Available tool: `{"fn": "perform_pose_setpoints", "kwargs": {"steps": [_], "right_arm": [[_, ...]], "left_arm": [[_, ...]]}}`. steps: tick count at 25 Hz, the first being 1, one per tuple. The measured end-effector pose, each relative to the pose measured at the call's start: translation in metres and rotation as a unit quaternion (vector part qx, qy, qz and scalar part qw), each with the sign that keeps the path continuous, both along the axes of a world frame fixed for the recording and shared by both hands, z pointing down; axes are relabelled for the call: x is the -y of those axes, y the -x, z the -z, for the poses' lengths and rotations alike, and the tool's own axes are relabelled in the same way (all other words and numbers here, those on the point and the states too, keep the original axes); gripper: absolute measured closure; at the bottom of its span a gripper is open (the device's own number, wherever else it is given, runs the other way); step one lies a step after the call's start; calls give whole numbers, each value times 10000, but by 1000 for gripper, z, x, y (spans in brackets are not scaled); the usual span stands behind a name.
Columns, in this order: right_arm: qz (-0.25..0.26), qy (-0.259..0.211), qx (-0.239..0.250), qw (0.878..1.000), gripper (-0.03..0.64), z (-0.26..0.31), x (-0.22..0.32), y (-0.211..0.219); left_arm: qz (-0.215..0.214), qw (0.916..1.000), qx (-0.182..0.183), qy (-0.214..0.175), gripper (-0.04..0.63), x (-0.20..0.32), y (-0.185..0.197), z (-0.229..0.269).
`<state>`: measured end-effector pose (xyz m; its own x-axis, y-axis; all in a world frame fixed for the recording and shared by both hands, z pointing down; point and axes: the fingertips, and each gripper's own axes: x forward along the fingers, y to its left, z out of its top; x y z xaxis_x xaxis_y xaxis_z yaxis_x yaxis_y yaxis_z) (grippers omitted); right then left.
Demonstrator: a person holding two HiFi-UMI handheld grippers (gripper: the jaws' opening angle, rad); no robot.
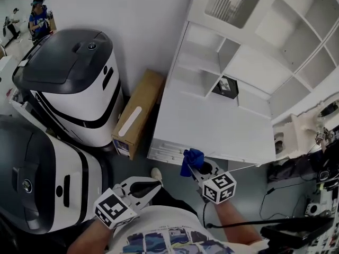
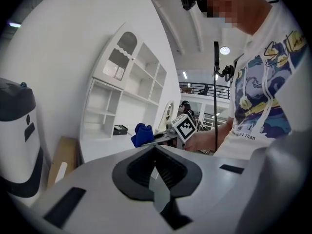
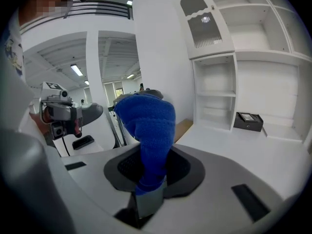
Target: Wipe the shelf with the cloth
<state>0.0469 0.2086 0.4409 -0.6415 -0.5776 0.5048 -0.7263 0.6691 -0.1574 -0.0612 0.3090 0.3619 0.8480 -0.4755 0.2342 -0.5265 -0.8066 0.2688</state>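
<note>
A blue cloth is bunched up in my right gripper, which is shut on it at the front edge of the white shelf unit's flat counter. In the right gripper view the cloth stands up from between the jaws, in front of the open white compartments. My left gripper hangs lower left, off the shelf, near the person's torso. Its jaws meet with nothing between them. From the left gripper view the cloth and the right gripper's marker cube show beyond the shut jaws.
A small black box sits in a lower compartment of the shelf. A long cardboard box leans between the shelf and two large white-and-black machines at left. Cables and gear crowd the right side. A person stands far back left.
</note>
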Motion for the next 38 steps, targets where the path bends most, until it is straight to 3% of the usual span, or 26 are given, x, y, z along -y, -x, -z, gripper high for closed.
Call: {"fn": "perform_pose_setpoints", "kwargs": {"steps": [17,27,32,38], "right_arm": [[664,-168,643,9956,518,-18,299,52],[386,-118,843,9956,518,-25,404,91],[284,-170,692,9971,518,-36,445,102],[282,89,449,9986,518,-72,465,109]], "left_arm": [[930,9943,518,88,583,187,-6,14],[776,9950,620,82,583,238,11,21],[713,9955,619,-12,583,261,25,27],[938,9933,670,-24,583,274,50,21]]}}
